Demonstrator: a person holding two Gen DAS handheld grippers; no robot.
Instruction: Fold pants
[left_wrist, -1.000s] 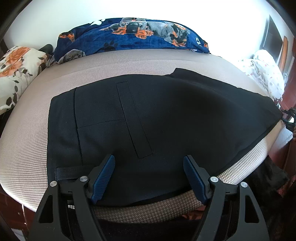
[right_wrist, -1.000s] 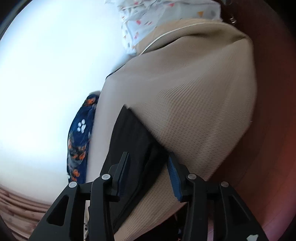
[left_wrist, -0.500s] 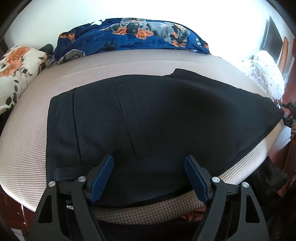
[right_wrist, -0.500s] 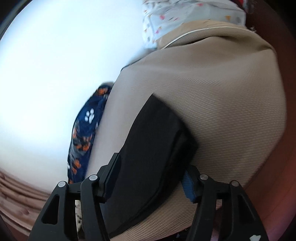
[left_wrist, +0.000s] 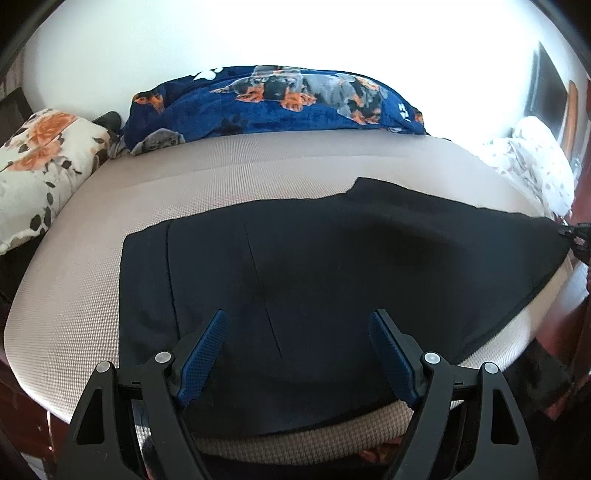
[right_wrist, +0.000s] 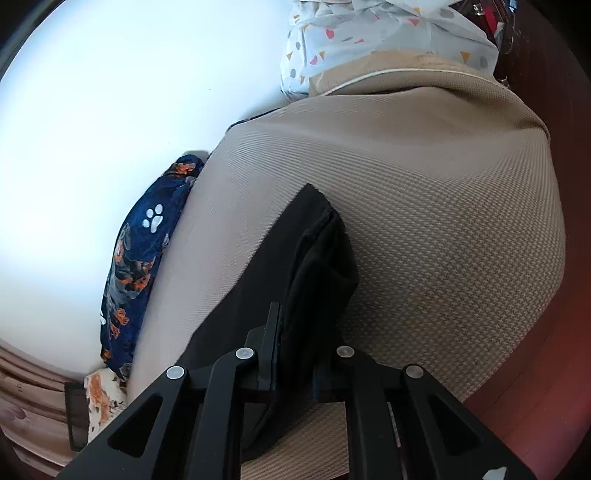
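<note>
Black pants (left_wrist: 332, 266): right gripper (right_wrist: 295, 354) fingers closing, pinching them; left gripper (left_wrist: 297, 354) fingers spread.

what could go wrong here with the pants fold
The right tongs are closing on only the bunched end of the black pants; a thin bite could slip once lifted. The left tongs stand open over the waist, pinning nothing, so the whole garment might drag across the beige cushion or slide off its near edge.
</note>
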